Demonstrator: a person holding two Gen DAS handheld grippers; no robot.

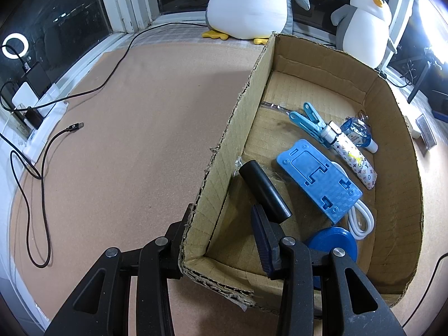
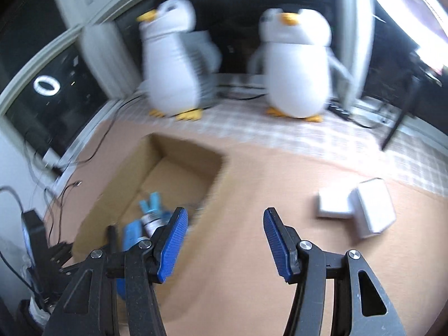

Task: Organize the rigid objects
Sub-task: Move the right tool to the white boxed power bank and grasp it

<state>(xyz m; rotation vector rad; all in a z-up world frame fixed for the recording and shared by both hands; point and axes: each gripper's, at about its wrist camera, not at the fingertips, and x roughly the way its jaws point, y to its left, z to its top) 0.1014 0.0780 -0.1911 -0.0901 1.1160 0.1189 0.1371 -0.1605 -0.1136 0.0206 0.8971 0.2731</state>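
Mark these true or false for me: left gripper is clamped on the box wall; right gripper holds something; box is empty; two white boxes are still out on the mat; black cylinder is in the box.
1. Left gripper clamps the cardboard box wall: true.
2. Right gripper holds something: false, nothing is between its pads.
3. The box is empty: false, it holds a blue phone stand and more.
4. Two white boxes lie on the mat: true.
5. The black cylinder is in the box: true.

The left gripper [image 1: 224,233] fingers [image 1: 263,240] clamp the cardboard box [image 1: 238,128] wall near its corner.
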